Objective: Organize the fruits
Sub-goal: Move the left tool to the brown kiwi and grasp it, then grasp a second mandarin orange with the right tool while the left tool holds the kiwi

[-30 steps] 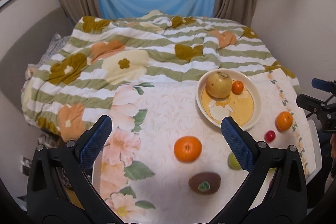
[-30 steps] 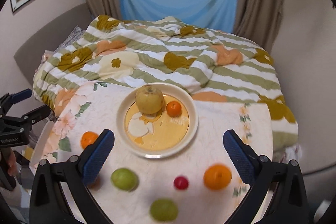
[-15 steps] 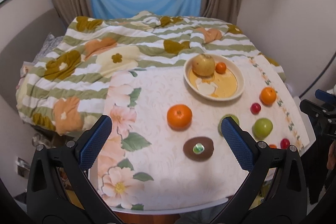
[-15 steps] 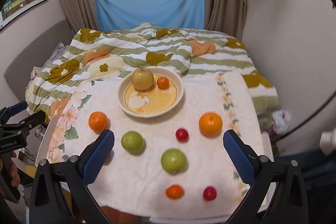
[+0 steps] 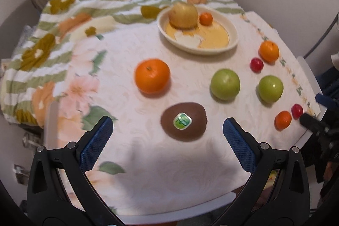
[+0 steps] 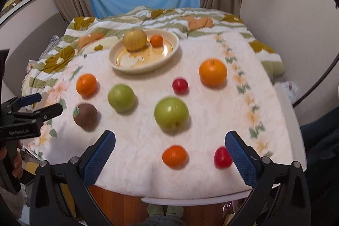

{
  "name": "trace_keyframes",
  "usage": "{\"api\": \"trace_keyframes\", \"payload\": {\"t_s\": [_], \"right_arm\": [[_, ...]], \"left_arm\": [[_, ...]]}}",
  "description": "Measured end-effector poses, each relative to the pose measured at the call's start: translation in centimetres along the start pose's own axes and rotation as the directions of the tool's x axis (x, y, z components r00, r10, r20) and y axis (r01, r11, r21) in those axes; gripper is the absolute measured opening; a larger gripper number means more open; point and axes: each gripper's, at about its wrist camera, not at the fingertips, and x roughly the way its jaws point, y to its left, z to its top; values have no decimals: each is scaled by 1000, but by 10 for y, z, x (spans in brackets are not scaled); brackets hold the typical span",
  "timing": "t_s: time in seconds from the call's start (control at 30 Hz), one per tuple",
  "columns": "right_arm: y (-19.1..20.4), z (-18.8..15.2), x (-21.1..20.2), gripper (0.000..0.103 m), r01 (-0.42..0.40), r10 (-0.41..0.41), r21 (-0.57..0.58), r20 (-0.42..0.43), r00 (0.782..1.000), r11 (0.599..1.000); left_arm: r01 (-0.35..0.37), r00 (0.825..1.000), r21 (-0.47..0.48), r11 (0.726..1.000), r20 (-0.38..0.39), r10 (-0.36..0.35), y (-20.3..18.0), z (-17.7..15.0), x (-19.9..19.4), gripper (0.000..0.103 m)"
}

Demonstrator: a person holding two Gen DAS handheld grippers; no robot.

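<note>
Kiwi (image 5: 183,121) carries a small green-and-white oval sticker, print too blurred to read. Left gripper body, seen in right wrist view, has pale lettering on its black side, too small to make out.

Kiwi is brown, matte, oval, lying on the tablecloth (image 5: 131,162) just ahead of the left gripper (image 5: 167,141), centred between its blue cross-hatched pads (image 5: 238,144). Tablecloth is white, faint embossed pattern, pink floral print along the left edge, and drapes over a white table (image 6: 290,120).

Cream round plate (image 5: 232,35) with yellow centre sits at the far side and holds a yellowish round fruit (image 5: 184,15) and a small orange (image 5: 206,18), close together.

Loose on the cloth: a big orange (image 5: 152,75) beyond the kiwi, two smooth green apples (image 5: 225,84) and (image 5: 270,88) side by side, another orange (image 5: 269,51) near the right edge with a small red fruit (image 5: 256,65) just beside it, then a small orange fruit (image 6: 175,156) and a second red fruit (image 6: 222,157) at the near edge.

Left gripper is spread wide, nothing between the pads, held low over the near-left part of the table, pointing across it. Right gripper (image 6: 170,150) is also spread wide and empty, above the near edge; the second red fruit lies just beside its right pad. A striped floral quilt (image 6: 89,39) lies on the bed behind.
</note>
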Motion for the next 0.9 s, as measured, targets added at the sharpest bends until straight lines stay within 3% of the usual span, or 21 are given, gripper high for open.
{"api": "trace_keyframes", "payload": {"t_s": [0.37,0.6,0.9], "right_arm": [[-4,-26,34,92,-4,5,10,-96,995,1000],[-2,-36,46,81,-20,22,13,-131,991,1000],[-2,-36,52,70,-10,12,18,-141,990,1000]], "left_arm": [[35,995,12,999,-92,-34,-7,1,52,99],[52,990,16,999,-133,-50,-11,-6,68,76],[52,990,35,998,-130,-47,-14,-8,68,72]]}}
